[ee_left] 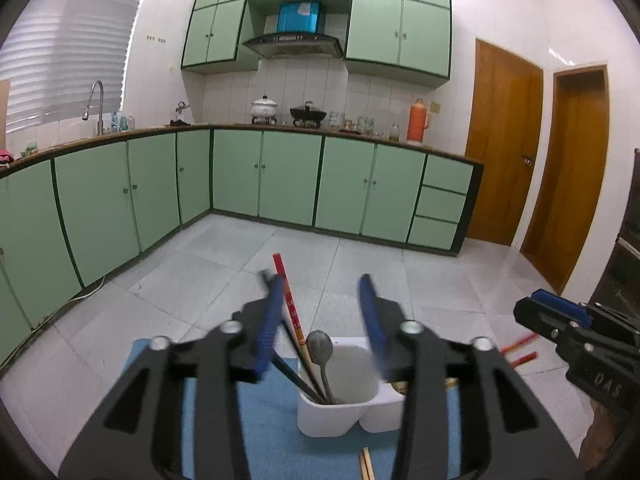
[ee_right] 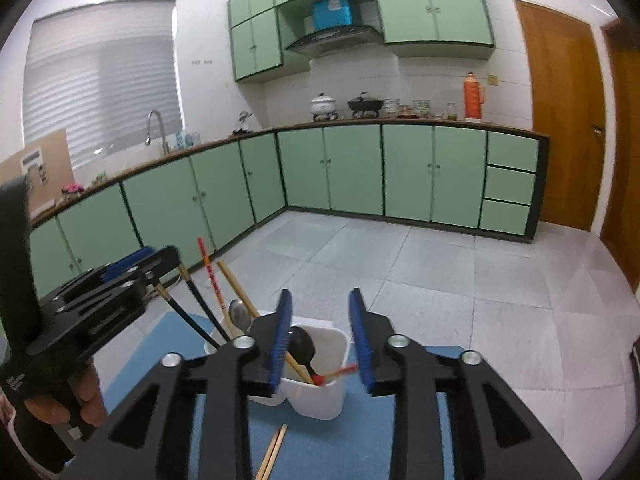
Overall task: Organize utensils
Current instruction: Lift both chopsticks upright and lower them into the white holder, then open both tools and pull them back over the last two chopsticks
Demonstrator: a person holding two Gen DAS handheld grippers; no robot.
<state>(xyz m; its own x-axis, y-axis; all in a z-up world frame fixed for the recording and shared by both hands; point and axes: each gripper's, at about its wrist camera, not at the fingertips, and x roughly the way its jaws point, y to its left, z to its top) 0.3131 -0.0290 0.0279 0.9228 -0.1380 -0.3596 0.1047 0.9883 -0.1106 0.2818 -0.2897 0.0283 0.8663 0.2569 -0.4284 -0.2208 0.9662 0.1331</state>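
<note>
On the left I see my left tool (ee_right: 132,268) hanging beside the black chopsticks (ee_right: 196,312), its fingers spread wide on nothing. Just right of it the white holder (ee_left: 340,412) stands on the blue mat (ee_left: 256,420) on the table: its left cup has the black chopsticks, a red chopstick (ee_left: 286,296) and a grey spoon (ee_left: 320,346); its right cup has a black ladle (ee_right: 300,346). Near it lie two wooden chopsticks (ee_right: 274,450). My right tool (ee_right: 320,336) is wide, empty, above the holder.
</note>
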